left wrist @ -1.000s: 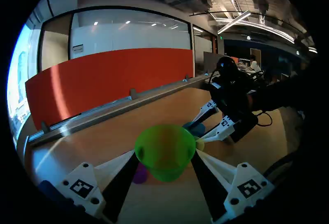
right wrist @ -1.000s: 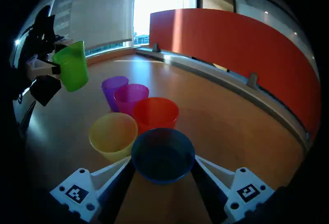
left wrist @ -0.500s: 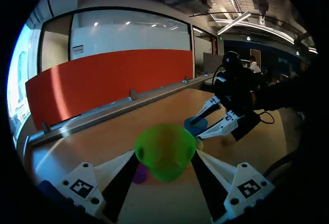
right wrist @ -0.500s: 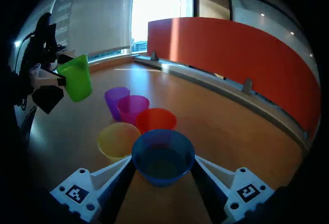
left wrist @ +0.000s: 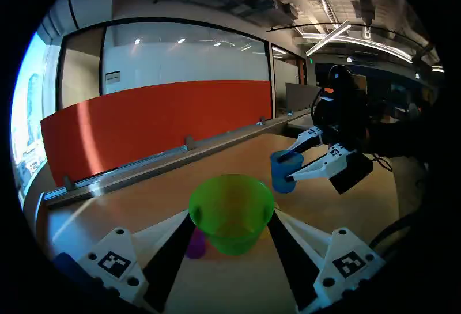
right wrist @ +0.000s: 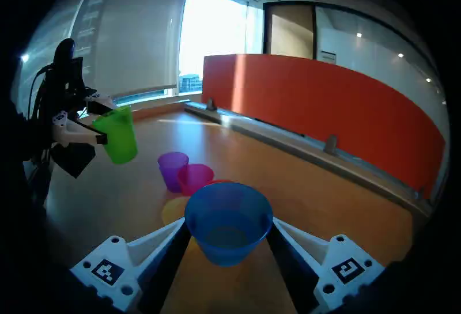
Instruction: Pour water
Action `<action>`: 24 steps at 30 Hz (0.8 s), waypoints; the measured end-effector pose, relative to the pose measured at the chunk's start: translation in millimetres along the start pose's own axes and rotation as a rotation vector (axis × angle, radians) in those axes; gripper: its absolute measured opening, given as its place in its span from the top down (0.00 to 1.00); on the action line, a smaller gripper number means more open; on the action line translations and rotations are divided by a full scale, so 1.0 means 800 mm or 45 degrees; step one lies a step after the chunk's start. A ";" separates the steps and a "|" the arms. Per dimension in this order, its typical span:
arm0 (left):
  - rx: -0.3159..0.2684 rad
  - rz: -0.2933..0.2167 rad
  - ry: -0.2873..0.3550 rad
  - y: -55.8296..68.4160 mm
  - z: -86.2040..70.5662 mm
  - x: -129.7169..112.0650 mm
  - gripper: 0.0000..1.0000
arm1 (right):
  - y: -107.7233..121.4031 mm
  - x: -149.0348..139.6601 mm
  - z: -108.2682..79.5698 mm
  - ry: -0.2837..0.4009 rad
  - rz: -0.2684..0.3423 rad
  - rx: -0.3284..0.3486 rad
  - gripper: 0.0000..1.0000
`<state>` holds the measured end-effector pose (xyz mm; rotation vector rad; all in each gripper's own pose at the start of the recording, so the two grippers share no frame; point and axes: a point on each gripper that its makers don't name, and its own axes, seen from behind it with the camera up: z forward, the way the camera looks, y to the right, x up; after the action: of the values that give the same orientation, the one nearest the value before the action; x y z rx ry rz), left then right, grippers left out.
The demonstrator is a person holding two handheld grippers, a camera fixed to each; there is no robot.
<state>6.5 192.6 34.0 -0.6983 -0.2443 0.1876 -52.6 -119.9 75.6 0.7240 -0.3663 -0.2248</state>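
Observation:
My left gripper (left wrist: 230, 217) is shut on a translucent green cup (left wrist: 231, 199), held upright above the wooden table (left wrist: 173, 187). My right gripper (right wrist: 229, 229) is shut on a blue cup (right wrist: 229, 210), also upright and lifted off the table, with what looks like a little liquid at its bottom. In the left gripper view the blue cup (left wrist: 280, 170) hangs to the right of and beyond the green one, in the right gripper (left wrist: 287, 167). The right gripper view has the green cup (right wrist: 118, 135) at the left, in the left gripper (right wrist: 111, 125). The two cups are apart.
On the table under the blue cup stand a purple cup (right wrist: 172, 168), a magenta cup (right wrist: 194, 177) and a yellow cup (right wrist: 173, 213) close together. An orange partition (right wrist: 322, 101) with a metal rail runs along the table's far edge. A person's dark sleeve (left wrist: 403, 135) is at the right.
The right gripper has lifted the blue cup up from beside the cup cluster, which now lies lower and farther off. The left gripper still holds the green cup, about level.

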 end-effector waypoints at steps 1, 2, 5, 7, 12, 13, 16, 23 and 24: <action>0.004 0.000 0.008 0.000 -0.003 0.002 0.15 | -0.002 0.002 -0.005 0.008 -0.001 -0.005 0.11; 0.008 0.000 0.015 0.000 -0.005 0.004 0.15 | -0.004 0.004 -0.009 0.016 -0.002 -0.010 0.11; 0.020 0.000 0.039 0.000 -0.012 0.010 0.15 | -0.010 0.010 -0.021 0.039 -0.008 -0.022 0.11; 0.025 -0.004 0.055 0.001 -0.016 0.014 0.15 | -0.014 0.015 -0.028 0.055 -0.006 -0.029 0.11; 0.034 -0.012 0.095 0.003 -0.025 0.026 0.15 | -0.025 0.027 -0.043 0.097 0.003 -0.038 0.11; 0.035 -0.012 0.105 0.004 -0.027 0.029 0.15 | -0.028 0.029 -0.046 0.105 0.004 -0.038 0.11; 0.040 -0.017 0.131 0.005 -0.031 0.037 0.15 | -0.035 0.034 -0.054 0.122 0.003 -0.038 0.11; 0.047 -0.035 0.171 0.009 -0.040 0.048 0.15 | -0.050 0.043 -0.065 0.150 -0.011 -0.044 0.11; 0.047 -0.035 0.175 0.009 -0.041 0.050 0.15 | -0.052 0.044 -0.066 0.154 -0.010 -0.043 0.11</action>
<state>53.0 188.1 11.3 -0.6676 -0.1190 0.1171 -2.6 -129.5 19.7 0.7020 -0.2443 -0.1934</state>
